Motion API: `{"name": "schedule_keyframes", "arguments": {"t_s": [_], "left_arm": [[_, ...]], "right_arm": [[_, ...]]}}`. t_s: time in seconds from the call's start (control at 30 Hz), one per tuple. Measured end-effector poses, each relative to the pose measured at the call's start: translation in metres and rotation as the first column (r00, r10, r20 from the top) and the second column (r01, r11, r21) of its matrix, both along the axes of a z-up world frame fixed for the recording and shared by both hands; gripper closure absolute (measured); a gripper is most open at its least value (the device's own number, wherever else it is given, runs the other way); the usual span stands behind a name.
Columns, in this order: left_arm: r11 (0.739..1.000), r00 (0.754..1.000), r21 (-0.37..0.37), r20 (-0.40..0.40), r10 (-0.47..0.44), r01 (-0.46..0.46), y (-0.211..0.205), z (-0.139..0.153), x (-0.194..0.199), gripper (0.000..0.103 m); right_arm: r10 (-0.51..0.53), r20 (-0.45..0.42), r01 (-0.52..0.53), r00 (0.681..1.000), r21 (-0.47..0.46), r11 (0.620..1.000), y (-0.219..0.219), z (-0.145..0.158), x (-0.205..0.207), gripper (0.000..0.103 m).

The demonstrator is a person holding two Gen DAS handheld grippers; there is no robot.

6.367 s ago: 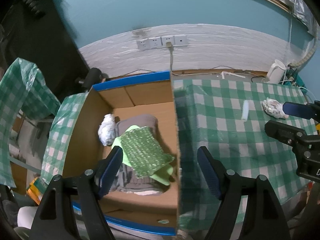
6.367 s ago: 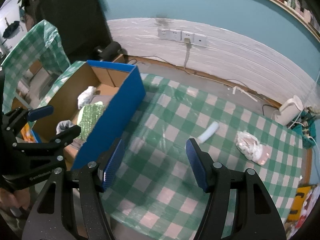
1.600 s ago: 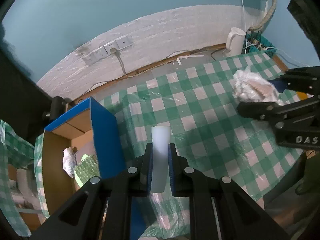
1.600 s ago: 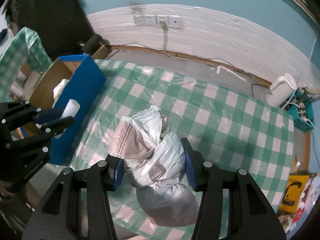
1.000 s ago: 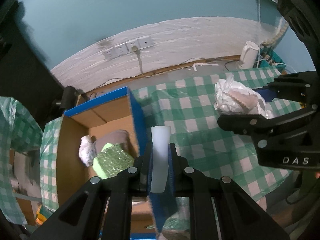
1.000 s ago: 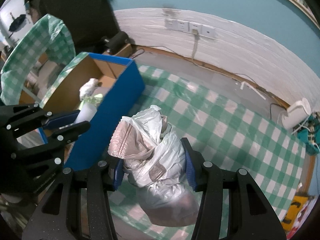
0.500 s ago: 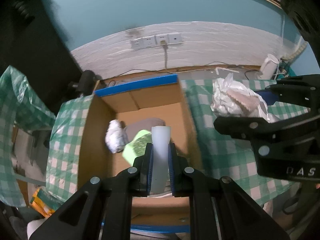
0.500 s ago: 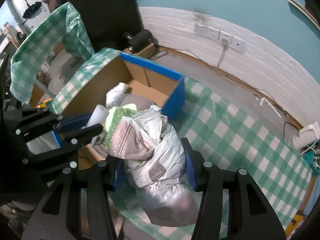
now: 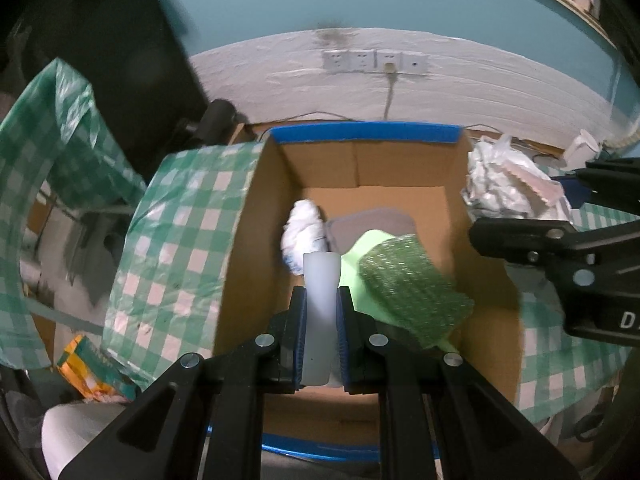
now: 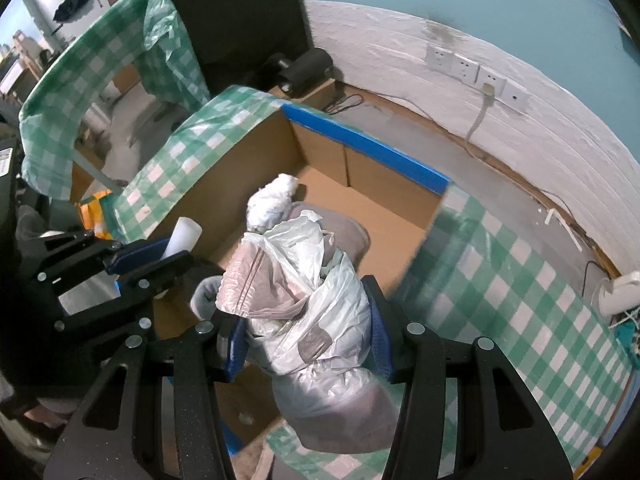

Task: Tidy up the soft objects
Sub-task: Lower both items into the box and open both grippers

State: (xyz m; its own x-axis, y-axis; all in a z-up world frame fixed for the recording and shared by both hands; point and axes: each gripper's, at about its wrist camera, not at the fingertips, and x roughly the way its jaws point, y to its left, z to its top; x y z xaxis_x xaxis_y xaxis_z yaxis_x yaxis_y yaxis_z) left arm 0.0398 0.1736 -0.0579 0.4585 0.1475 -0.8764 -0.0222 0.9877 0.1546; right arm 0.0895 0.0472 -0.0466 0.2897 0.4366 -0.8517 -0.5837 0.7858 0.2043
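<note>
My left gripper is shut on a white foam tube, held above the open cardboard box. Inside the box lie a white crumpled wad, a grey cloth and a green bubble-wrap piece on a light green sheet. My right gripper is shut on a crumpled plastic bag bundle, which hangs over the box's right part. That bundle and the right gripper appear at the right edge of the left wrist view. The left gripper with the tube shows at the left of the right wrist view.
The box has blue-edged flaps and stands beside a table with a green checked cloth. More checked plastic drapes over the box's left side. A white wall with sockets and a cable lies behind. A yellow packet lies low at left.
Both grippers have carried their loads leftward from over the checked table to above the open box. Neither grip has changed.
</note>
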Motion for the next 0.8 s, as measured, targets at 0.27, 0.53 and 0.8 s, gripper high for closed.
{"name": "schedule_keyframes", "arguments": {"t_s": [0.27,0.53,0.8], "left_arm": [[0.998,0.997,0.005,-0.039,0.06,-0.06,0.014,-0.014,0.008,0.082],[0.997,0.997,0.012,-0.016,0.08,-0.08,0.023,-0.006,0.005,0.054],[0.997,0.997,0.002,0.02,0.081,-0.081,0.022,0.011,-0.008,0.04]], "right_arm": [[0.024,-0.021,-0.023,0.999,0.025,0.999,0.027,-0.014,0.007,0.049],[0.014,0.02,-0.014,1.0,0.038,0.999,0.028,-0.007,0.001,0.036],[-0.037,0.055,0.035,0.998,0.032,0.999,0.003,0.01,-0.007,0.036]]}}
